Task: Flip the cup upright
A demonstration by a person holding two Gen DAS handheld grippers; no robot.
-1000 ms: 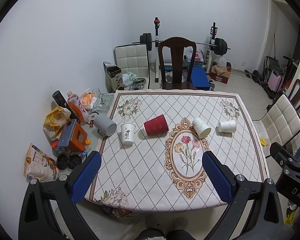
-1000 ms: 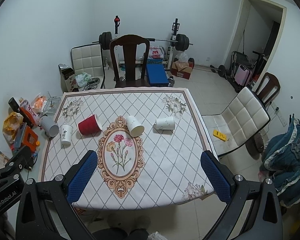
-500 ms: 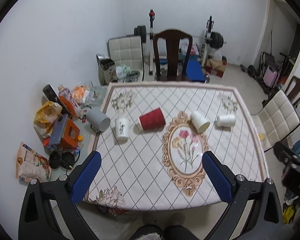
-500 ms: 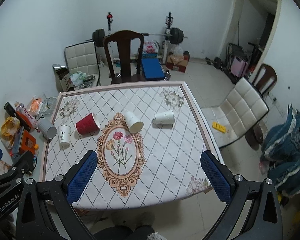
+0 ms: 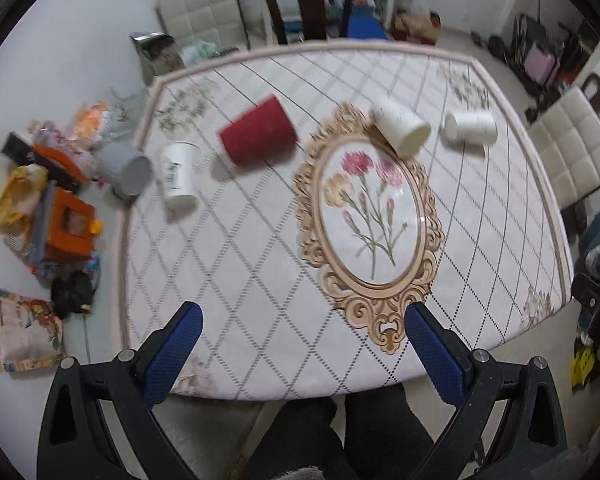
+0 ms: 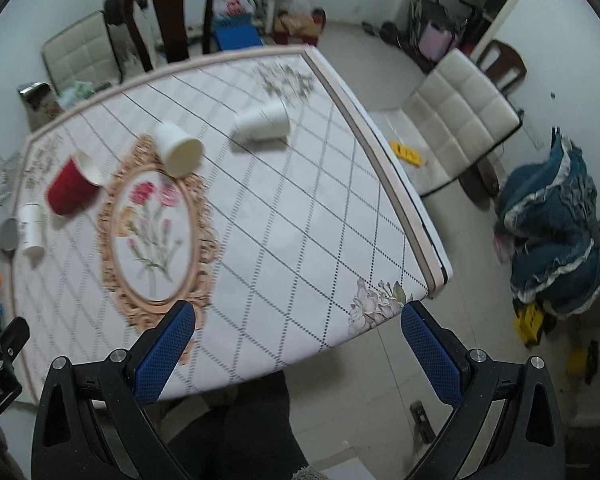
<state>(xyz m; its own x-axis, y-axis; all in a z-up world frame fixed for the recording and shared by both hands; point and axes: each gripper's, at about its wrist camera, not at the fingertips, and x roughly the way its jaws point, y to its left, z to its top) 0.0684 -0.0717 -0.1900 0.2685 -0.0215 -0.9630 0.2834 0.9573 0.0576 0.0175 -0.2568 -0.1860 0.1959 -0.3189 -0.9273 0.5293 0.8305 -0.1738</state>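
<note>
Several paper cups lie on a table with a diamond-pattern cloth (image 5: 260,260). A red cup (image 5: 258,134) (image 6: 70,190) lies on its side. A white cup with print (image 5: 178,178) (image 6: 30,228) lies at the left. A plain white cup (image 5: 400,130) (image 6: 178,150) lies by the flower medallion. Another white cup (image 5: 470,128) (image 6: 262,124) lies on its side at the right. My left gripper (image 5: 300,356) is open and empty above the near edge. My right gripper (image 6: 296,352) is open and empty over the near right corner.
A grey bin (image 5: 126,166), an orange box (image 5: 70,226) and bags litter the floor to the left. A dark wooden chair (image 5: 308,0) stands behind the table, a white padded chair (image 6: 460,120) to its right, a blue garment (image 6: 552,232) beyond.
Both grippers have moved down and forward toward the table, which now looks larger. The views have tilted downward. The cups have not moved.
</note>
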